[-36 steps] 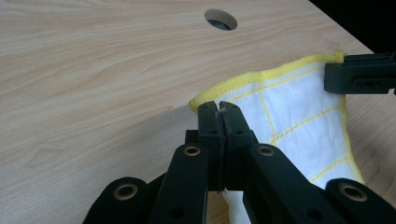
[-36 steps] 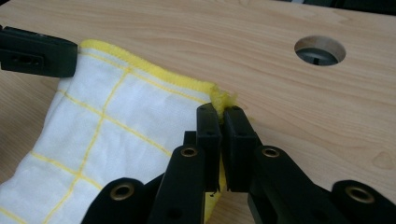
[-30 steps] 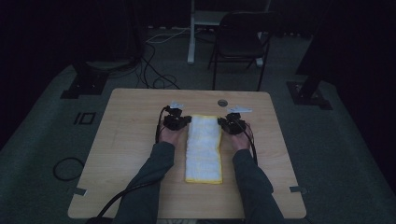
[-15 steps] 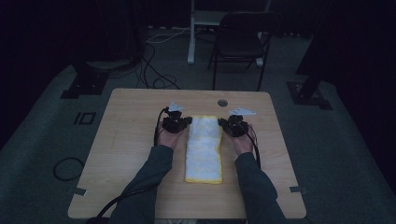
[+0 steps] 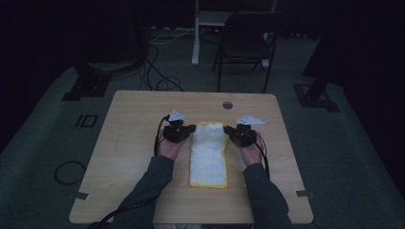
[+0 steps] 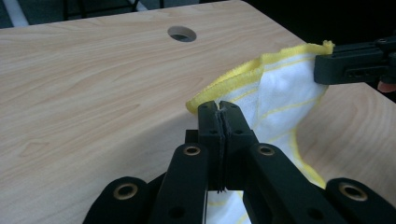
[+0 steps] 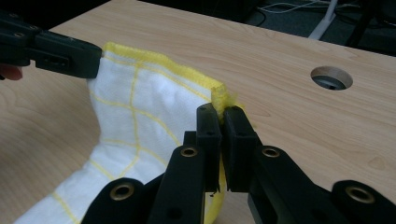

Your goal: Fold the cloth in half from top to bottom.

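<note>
A white cloth [image 5: 208, 152] with a yellow hem and thin yellow grid lines lies lengthwise on the middle of the wooden table [image 5: 133, 119]. My left gripper [image 5: 190, 130] is shut on its far left corner and my right gripper [image 5: 229, 130] on its far right corner. In the left gripper view the jaws [image 6: 222, 108] pinch the hem, and the cloth [image 6: 280, 93] rises off the table toward the right gripper [image 6: 322, 67]. In the right gripper view the jaws [image 7: 221, 109] clamp a yellow corner tuft, and the cloth [image 7: 135, 107] sags between them and the left gripper [image 7: 95, 60].
A round cable hole [image 5: 227, 105] sits in the table just beyond the cloth. Behind the table are a dark chair [image 5: 248, 43], a white post, and cables on the floor. Bare tabletop lies to either side of the cloth.
Both grippers have drawn back a little toward the person, bringing the cloth's far corners with them and raising that edge slightly. Both grips are unchanged.
</note>
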A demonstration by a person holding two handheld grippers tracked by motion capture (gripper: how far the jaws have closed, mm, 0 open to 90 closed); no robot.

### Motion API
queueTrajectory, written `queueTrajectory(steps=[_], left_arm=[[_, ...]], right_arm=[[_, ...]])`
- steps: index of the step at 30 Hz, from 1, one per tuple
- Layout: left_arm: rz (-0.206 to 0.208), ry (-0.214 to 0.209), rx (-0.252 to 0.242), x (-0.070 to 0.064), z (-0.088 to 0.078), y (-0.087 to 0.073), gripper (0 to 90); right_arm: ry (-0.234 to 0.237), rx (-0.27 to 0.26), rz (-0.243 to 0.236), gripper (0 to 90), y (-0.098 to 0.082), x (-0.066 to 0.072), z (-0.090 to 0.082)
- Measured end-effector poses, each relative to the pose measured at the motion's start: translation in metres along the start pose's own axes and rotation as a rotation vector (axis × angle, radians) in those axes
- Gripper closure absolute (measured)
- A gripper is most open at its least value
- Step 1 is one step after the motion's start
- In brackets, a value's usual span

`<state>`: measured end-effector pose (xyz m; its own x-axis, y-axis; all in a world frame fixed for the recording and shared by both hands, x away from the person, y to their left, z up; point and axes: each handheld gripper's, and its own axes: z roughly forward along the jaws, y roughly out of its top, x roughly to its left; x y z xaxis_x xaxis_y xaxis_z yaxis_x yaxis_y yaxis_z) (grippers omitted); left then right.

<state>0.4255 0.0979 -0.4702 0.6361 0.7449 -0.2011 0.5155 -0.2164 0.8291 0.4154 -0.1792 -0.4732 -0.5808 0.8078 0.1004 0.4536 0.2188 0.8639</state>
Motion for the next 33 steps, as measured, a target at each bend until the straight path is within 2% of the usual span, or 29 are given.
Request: queueTrajectory(steps=[7,10,17,25,29,33], left_arm=[[-0.006,-0.017,-0.02,-0.004,-0.011,-0.005,89.4],[-0.022,-0.027,-0.035,-0.005,-0.015,-0.005,89.4],[-0.006,-0.043,-0.047,-0.013,-0.024,-0.008,89.4],[0.006,-0.049,-0.04,-0.021,-0.032,-0.023,89.3],[-0.004,-0.059,-0.045,-0.023,-0.038,-0.03,89.3],[-0.004,-0.064,-0.038,-0.026,-0.039,-0.036,89.3]], right_arm=[[0.015,-0.018,-0.003,86.9,-0.003,0.008,-0.01],[0.024,-0.027,-0.014,86.9,-0.001,0.011,-0.014],[0.031,-0.027,-0.04,86.9,0.0,0.017,-0.024],[0.05,-0.022,-0.042,87.0,-0.015,0.023,-0.033],[0.073,-0.024,-0.03,87.0,-0.022,0.025,-0.039],[0.082,-0.009,-0.039,87.1,-0.028,0.029,-0.042]])
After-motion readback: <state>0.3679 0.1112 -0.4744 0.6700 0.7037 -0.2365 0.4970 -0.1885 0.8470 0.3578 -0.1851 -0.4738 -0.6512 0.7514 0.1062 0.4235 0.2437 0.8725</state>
